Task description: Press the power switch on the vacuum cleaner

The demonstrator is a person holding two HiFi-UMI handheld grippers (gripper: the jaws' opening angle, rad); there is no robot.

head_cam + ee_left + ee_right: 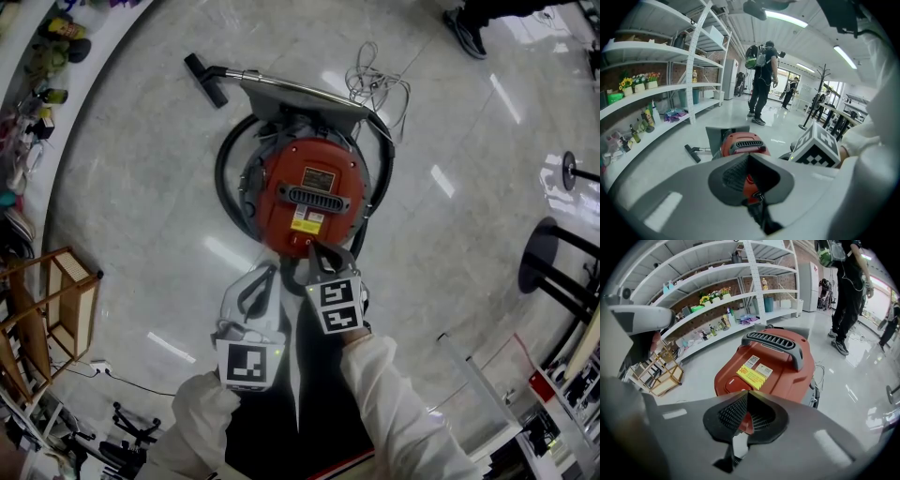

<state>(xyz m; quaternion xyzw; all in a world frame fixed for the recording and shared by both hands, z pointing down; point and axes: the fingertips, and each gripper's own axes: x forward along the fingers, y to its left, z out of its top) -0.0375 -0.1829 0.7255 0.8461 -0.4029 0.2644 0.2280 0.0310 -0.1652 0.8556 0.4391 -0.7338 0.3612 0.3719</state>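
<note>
Jaws: both pairs together at the tips, nothing between them.

Right gripper (pixel 747 392): the forward one. In the head view its tips (pixel 314 246) sit over the near rim of the vacuum (pixel 309 192), at the body's 6 o'clock. In its own view the closed tips lie just under a raised red pad (pixel 734 384) on the vacuum's near end. Contact with the pad cannot be told.

Left gripper (pixel 749 155): held back, just beside the right one at its 8 o'clock in the head view (pixel 272 269), short of the vacuum and off it. The vacuum shows beyond its tips.

Arms: both forearms in white sleeves (pixel 394 394) reach in from 6 o'clock and converge toward the vacuum. The right one is stretched further. Marker cubes face up.

Vacuum: red body on the floor (pixel 141 216) at frame centre, black handle (pixel 780 341) across the top, yellow label (pixel 752 376) just past the pad. A black hose (pixel 223 178) loops round the body. The nozzle (pixel 206 80) lies at 11 o'clock, a cord (pixel 380 84) at 1 o'clock.

Surroundings: a wooden rack (pixel 47 309) at 9 o'clock, and a person (pixel 761 79) standing beyond the vacuum.
</note>
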